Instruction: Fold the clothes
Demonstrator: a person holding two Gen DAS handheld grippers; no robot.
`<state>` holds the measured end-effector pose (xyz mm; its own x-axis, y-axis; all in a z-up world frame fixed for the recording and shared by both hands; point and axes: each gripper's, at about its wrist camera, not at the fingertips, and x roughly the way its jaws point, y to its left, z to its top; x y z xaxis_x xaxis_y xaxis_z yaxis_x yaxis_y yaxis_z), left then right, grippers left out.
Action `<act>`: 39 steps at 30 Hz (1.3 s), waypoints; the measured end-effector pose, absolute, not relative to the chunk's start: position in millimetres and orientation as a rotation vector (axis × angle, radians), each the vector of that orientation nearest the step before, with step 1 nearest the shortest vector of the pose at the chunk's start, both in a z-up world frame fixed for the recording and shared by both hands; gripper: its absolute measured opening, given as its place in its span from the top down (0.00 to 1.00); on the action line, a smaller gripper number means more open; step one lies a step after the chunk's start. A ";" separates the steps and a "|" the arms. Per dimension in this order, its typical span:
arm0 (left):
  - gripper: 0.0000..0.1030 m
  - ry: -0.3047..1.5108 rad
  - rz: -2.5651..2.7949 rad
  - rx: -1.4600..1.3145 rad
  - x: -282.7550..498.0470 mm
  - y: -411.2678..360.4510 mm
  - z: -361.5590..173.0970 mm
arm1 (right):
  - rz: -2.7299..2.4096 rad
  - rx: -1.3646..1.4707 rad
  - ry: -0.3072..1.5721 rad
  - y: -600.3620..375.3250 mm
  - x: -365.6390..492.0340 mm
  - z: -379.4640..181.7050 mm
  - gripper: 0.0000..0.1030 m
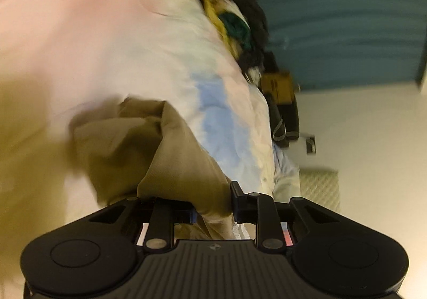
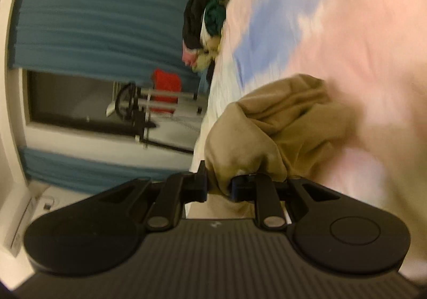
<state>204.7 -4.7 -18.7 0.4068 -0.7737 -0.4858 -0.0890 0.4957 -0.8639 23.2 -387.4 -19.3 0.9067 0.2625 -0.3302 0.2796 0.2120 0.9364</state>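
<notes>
Fingers (image 1: 212,208) (image 2: 218,188) of both grippers clench khaki garment (image 1: 170,144) above bedspread (image 1: 106,32).

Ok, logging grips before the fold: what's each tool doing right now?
Left tool: closed on the khaki garment.
Right tool: closed on the same khaki garment.

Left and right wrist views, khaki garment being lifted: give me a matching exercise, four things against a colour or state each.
Things:
1. khaki garment
2. curtain
3. bedsheet
4. clothes pile

Colour or state:
A. teal, pleated
B. mixed black, yellow and green
C. clamped in both the left tool and the right tool
D. pale pink with blue patches

Pairs: 1-C, 2-A, 3-D, 4-B
</notes>
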 end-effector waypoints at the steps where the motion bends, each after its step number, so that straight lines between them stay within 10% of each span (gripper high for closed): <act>1: 0.76 1.089 -0.548 -0.958 225.1 -26.5 -13.3 | -0.031 1.354 0.461 -403.6 35.3 -13.7 0.81; 12: 0.77 1.028 -0.760 -0.832 442.4 -286.8 39.5 | -0.221 1.164 0.249 -577.4 168.4 43.8 0.81; 23: 0.74 1.044 -0.770 -0.452 399.1 -305.8 -100.8 | -0.310 0.971 0.450 -581.6 161.5 -88.7 0.81; 31: 0.51 1.019 -0.688 -0.330 368.4 -270.3 -130.0 | -0.382 1.010 0.590 -553.0 132.9 -131.4 0.76; 39: 0.20 0.856 -0.680 -0.223 300.4 -231.4 -29.2 | -0.422 0.834 0.639 -511.0 85.5 -55.6 0.76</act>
